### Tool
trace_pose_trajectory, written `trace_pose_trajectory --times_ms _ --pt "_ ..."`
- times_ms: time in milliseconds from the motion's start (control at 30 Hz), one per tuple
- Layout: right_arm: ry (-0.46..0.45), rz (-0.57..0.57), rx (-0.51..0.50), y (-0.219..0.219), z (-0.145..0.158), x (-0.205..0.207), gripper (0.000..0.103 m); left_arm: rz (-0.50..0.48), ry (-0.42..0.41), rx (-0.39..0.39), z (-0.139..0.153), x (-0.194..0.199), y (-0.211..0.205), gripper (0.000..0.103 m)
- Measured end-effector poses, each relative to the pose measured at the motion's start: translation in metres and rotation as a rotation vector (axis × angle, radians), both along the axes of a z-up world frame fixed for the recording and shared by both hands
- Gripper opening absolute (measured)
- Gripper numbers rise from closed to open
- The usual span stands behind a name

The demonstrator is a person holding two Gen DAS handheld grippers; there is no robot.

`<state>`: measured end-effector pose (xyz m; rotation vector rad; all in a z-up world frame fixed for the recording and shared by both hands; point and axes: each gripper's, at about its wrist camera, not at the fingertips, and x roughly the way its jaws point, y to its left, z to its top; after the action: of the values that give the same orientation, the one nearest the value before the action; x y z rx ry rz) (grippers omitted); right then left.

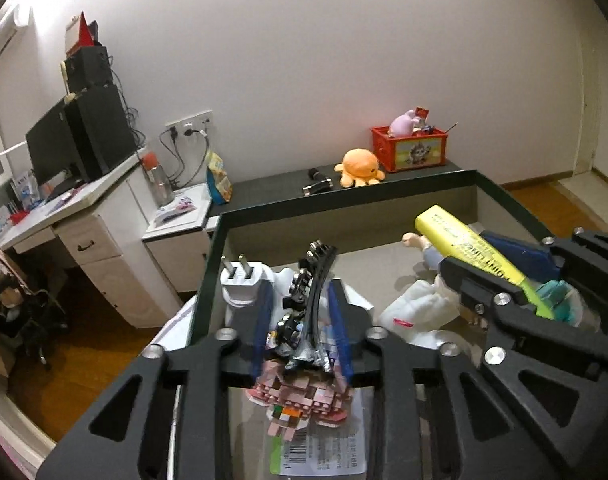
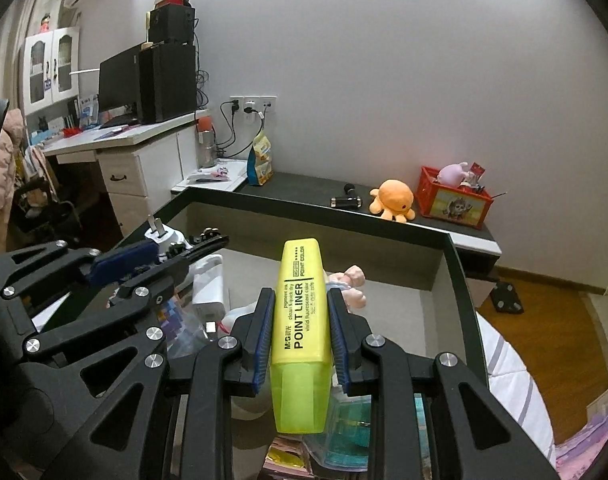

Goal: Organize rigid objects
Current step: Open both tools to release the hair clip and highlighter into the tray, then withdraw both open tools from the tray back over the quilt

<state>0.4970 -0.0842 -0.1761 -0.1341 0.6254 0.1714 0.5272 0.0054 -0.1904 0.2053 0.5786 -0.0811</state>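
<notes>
My right gripper clamps a yellow highlighter, raised over the bin. My left gripper pinches a black hairband, raised over the bin's left side, beside a white plug.

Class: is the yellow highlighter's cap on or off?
On: the yellow highlighter, clamped by the right gripper, shows a translucent cap, no bare tip.

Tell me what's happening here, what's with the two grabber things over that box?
A person is sorting items with two handheld tools above a dark-rimmed box of clutter. The right tool is clamped on a yellow highlighter. The left tool grips a black chain-like part. Both items are held above the box's contents, which include a white plug adapter. A red crate and an orange plush octopus sit on the ledge behind.
</notes>
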Motion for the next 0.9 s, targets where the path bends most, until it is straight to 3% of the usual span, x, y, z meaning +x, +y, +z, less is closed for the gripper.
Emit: trace_pose_trajectory --times_ms 200,367,433,500,633,767,833,900 --pt "-0.009 -0.024 -0.030 0.004 0.001 0.000 0.027 0.032 -0.017 0.020 -0.002 -0.005 0.005 0.063" --pt "-0.009 -0.051 -0.037 0.001 0.001 0.002 0.032 0.041 -0.020 0.019 -0.001 -0.007 0.008 0.069" --pt "-0.012 -0.077 -0.037 -0.002 0.001 0.002 0.046 0.051 -0.024 0.020 -0.001 -0.008 0.011 0.072" --pt "-0.014 -0.085 -0.024 -0.007 0.002 0.002 0.053 0.064 -0.023 0.000 0.000 -0.008 0.015 0.077" --pt "-0.027 -0.109 0.004 -0.017 0.008 -0.002 0.077 0.073 -0.041 -0.040 0.010 -0.014 0.024 0.078" --pt "-0.090 -0.096 0.058 -0.023 0.030 -0.021 0.085 0.072 -0.106 -0.084 0.035 -0.039 0.035 0.087" --pt "-0.131 -0.087 0.071 -0.023 0.044 -0.037 0.103 0.080 -0.161 -0.106 0.054 -0.061 0.043 0.091" --pt "-0.175 -0.089 0.061 -0.024 0.057 -0.054 0.103 0.088 -0.211 -0.121 0.071 -0.086 0.049 0.101"
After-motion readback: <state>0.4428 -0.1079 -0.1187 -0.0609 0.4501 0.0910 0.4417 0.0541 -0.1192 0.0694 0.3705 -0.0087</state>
